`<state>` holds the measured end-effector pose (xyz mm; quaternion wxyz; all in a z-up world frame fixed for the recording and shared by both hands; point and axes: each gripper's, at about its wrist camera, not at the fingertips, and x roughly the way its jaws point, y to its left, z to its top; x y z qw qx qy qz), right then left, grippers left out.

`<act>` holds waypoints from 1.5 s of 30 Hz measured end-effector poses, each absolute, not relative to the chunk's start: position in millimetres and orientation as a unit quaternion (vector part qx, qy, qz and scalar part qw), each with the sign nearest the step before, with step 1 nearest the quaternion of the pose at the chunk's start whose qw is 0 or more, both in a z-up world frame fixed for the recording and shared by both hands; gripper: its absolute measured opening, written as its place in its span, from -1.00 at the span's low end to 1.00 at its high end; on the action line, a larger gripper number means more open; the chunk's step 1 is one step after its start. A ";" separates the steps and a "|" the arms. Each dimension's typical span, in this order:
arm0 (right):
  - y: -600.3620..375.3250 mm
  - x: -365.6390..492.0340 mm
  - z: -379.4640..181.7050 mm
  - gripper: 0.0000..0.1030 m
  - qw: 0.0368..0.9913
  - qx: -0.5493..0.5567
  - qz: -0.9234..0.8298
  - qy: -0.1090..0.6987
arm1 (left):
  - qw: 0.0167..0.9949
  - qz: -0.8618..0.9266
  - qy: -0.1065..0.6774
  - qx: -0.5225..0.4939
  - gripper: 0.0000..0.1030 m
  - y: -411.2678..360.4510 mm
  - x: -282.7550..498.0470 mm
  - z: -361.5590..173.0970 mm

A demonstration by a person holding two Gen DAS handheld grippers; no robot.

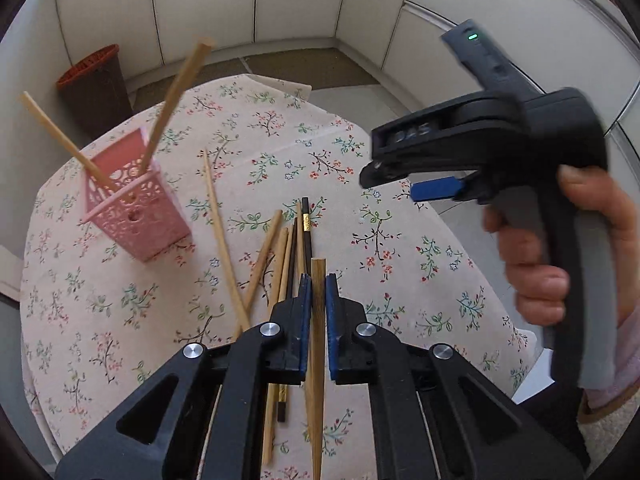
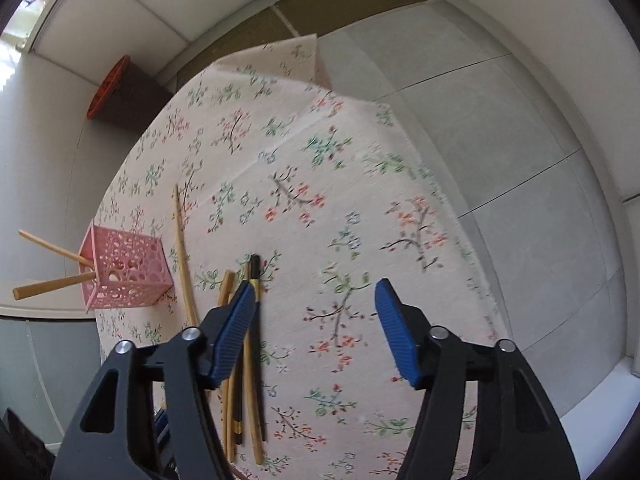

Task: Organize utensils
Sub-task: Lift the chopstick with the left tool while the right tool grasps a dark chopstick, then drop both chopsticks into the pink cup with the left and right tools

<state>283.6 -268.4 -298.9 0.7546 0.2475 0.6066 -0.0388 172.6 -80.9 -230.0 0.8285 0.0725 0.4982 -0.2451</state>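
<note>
Step in hand, as I read it: one chopstick picked, now due for the holder. The left gripper (image 1: 316,300) is clamped on a bamboo chopstick (image 1: 318,360), blue pads tight on both sides, stick running bottom centre of the left wrist view & poking out past the tips. Target is the pink basket (image 1: 134,208), mid-left of that frame, w/ two sticks already leaning in it; it's well apart from the held one. The loose chopsticks (image 1: 286,256), light ones & dark ones w/ gold bands, lie in a fan on the floral tablecloth (image 1: 400,240), just above the gripper tips at centre frame. Next move prob needs the held stick carried up-left over the basket mouth, tipped nearer upright, then let go; the basket is light & openwork, so a side knock could tip it. The right gripper (image 2: 316,320) stands w/ jaws apart, nothing betw them, left pad over the pile at lower left of its own view. Pose: both point steeply down at the table; a hand (image 1: 580,252) wraps the right tool's handle at right edge of the left view.
</note>
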 end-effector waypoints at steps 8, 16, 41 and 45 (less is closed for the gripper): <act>-241.4 305.7 -328.7 -0.26 0.740 0.234 -0.062 0.628 | 0.844 -0.257 0.469 0.044 -0.88 -45.5 156.3 -205.0; -230.8 319.6 -342.7 -0.25 0.730 0.236 -0.064 0.638 | 0.846 -0.254 0.469 0.017 -0.87 -21.0 160.0 -203.5; -217.3 259.8 -285.0 -0.86 0.798 0.186 0.011 0.573 | 0.867 -0.237 0.438 -0.013 -0.87 13.5 152.8 -163.5; -206.4 237.0 -241.2 -0.86 0.836 0.164 0.043 0.521 | 0.873 -0.235 0.428 -0.014 -0.87 17.2 146.7 -154.3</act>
